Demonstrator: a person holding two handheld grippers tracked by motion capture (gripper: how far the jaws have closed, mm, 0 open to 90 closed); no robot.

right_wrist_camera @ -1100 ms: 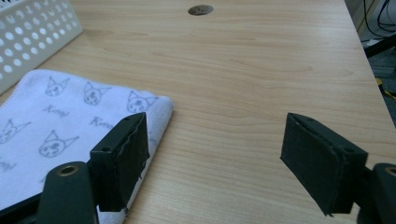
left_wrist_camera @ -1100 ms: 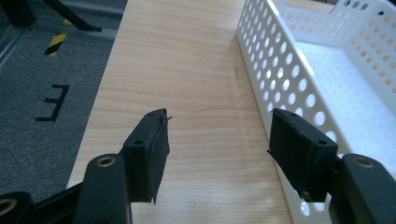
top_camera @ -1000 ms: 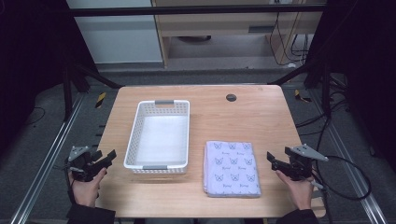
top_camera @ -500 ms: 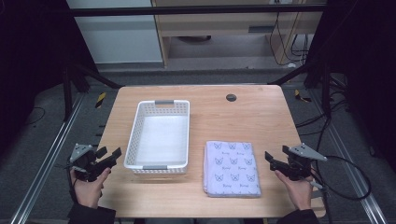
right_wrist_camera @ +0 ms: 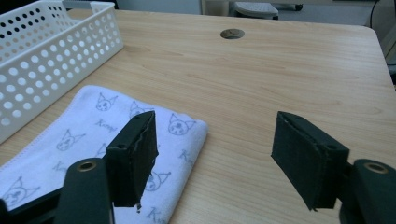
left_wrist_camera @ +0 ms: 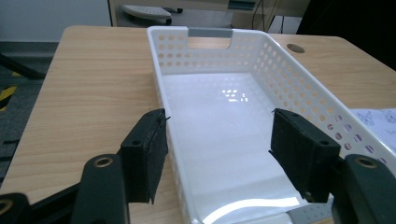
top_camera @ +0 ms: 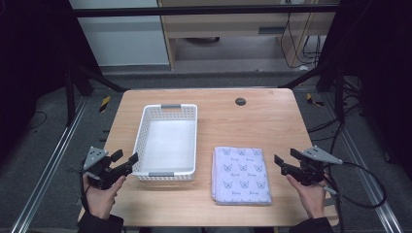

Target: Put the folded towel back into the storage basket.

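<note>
Towel [top_camera: 241, 174] beside level right gripper [top_camera: 283, 164]

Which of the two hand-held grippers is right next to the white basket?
The left hand-held gripper, at the white basket's near left corner. The right hand-held gripper is on the far side of the folded printed cloth, well away from the basket.

Room: dim; dark grey floor [top_camera: 43, 141] with metal rails [top_camera: 46, 179] and hazard tape [top_camera: 104, 103]. Light wooden surface [top_camera: 272, 116] with cable hole [top_camera: 240, 101]. Wooden cabinet [top_camera: 243, 29] and white panel [top_camera: 121, 39] behind.
</note>
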